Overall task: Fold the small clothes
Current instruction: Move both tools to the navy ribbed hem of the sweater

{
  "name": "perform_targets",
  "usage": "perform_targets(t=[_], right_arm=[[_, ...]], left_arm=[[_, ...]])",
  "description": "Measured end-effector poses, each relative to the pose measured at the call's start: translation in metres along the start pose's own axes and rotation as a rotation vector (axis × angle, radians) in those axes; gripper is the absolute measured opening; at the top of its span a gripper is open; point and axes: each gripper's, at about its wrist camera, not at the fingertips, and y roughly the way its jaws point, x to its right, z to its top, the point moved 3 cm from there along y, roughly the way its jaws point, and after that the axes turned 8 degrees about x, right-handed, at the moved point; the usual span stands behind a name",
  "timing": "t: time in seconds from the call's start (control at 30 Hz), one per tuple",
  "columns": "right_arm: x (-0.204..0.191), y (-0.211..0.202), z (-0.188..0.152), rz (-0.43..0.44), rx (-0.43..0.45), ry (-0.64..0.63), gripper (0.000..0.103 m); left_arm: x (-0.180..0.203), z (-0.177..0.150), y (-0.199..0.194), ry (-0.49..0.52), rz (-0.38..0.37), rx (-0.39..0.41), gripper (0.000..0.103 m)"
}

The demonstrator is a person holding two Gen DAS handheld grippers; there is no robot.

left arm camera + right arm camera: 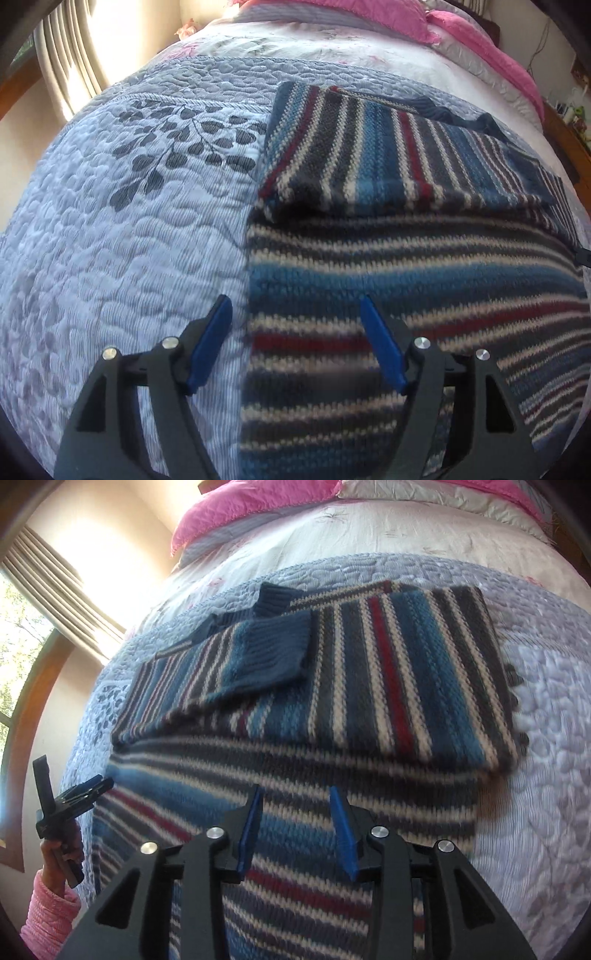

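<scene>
The blue, grey, white and red striped knitted sweater (332, 686) lies half-folded on the pale quilted bed (122, 236) — sleeves already turned in — while left gripper (295, 328) and right gripper (295, 819), fingers spread and empty, hover over its near hem, which I judge must next be pinched and lifted forward.
</scene>
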Motion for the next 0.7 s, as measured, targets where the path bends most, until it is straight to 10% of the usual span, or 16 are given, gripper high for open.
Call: perform_targets(t=[0.33,0.7], right_arm=[[-0.006,-0.068,-0.144,-0.099,-0.001,-0.064,0.043],[-0.015,-0.112,-0.213,-0.118,0.015,-0.031,0.046]], left_arm=[[-0.002,-0.111,-0.073,-0.053,-0.032,-0.034,0.079],[-0.003,-0.169,-0.115,-0.019,-0.028,-0.060,0.080]])
